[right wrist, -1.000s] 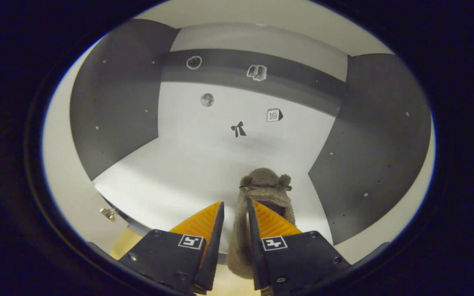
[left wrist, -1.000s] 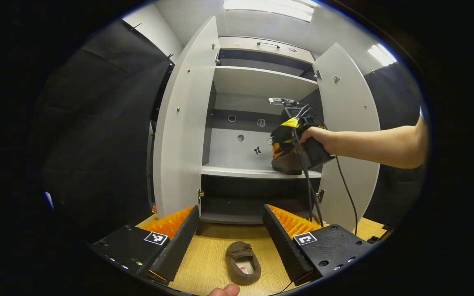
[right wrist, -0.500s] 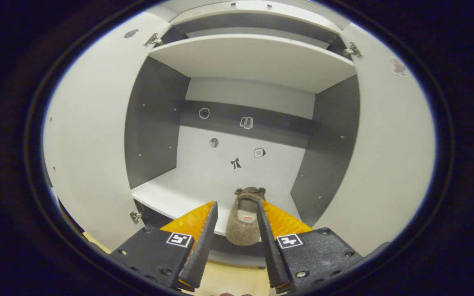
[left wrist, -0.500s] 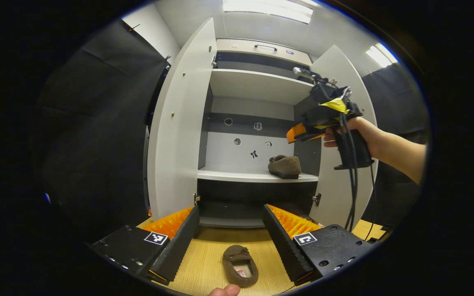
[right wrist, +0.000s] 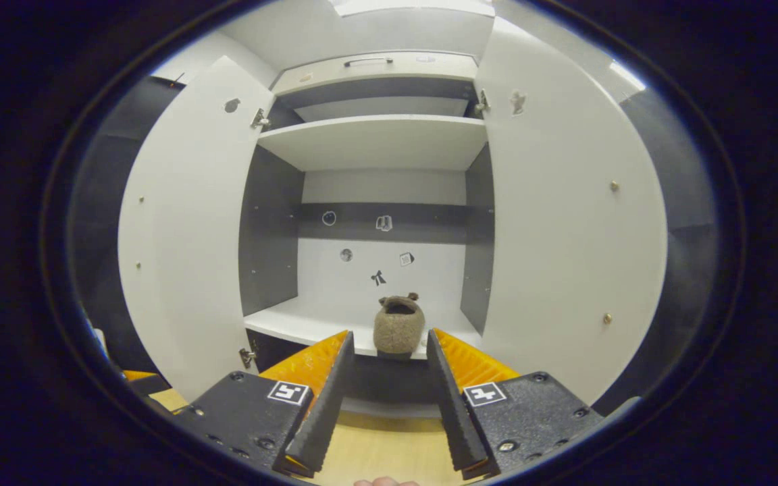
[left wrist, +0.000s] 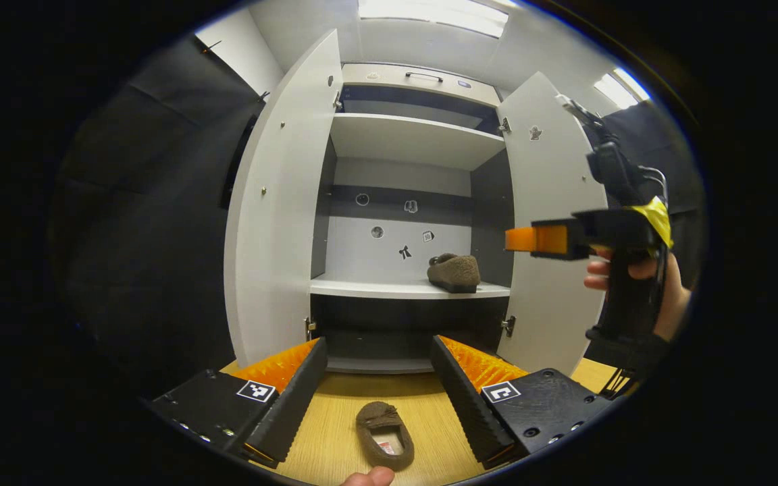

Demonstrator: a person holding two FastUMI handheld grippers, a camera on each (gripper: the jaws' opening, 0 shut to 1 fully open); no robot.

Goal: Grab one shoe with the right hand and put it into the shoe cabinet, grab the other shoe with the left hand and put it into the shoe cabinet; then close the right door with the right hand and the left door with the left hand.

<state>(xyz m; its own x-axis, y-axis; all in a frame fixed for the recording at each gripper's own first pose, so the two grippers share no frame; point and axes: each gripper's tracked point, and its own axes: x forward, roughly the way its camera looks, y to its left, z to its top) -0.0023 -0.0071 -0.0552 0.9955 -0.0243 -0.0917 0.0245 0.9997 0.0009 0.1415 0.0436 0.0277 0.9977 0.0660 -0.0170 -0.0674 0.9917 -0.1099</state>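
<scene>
One brown fuzzy shoe (left wrist: 454, 272) (right wrist: 398, 327) rests on the right part of the cabinet's middle shelf (left wrist: 362, 288). The second brown shoe (left wrist: 381, 435) lies on the wooden floor, between and just beyond my left gripper's (left wrist: 379, 378) open fingers. My right gripper (right wrist: 382, 378) is open and holds nothing, pulled back in front of the shelf. In the left gripper view that right gripper (left wrist: 548, 238) is held by a hand (left wrist: 639, 283) at the right, before the right door (left wrist: 551, 223). Both the right door and the left door (left wrist: 274, 202) stand open.
An upper shelf (left wrist: 416, 135) and a dark lower compartment (left wrist: 402, 331) frame the middle shelf. Small stickers (left wrist: 402, 251) dot the back panel. Black cloth (left wrist: 146, 216) hangs left of the cabinet. A fingertip (left wrist: 369, 478) shows at the bottom edge.
My right gripper opened, left the shoe on the middle shelf and drew back out of the cabinet to the right. The left gripper stayed open above the floor shoe.
</scene>
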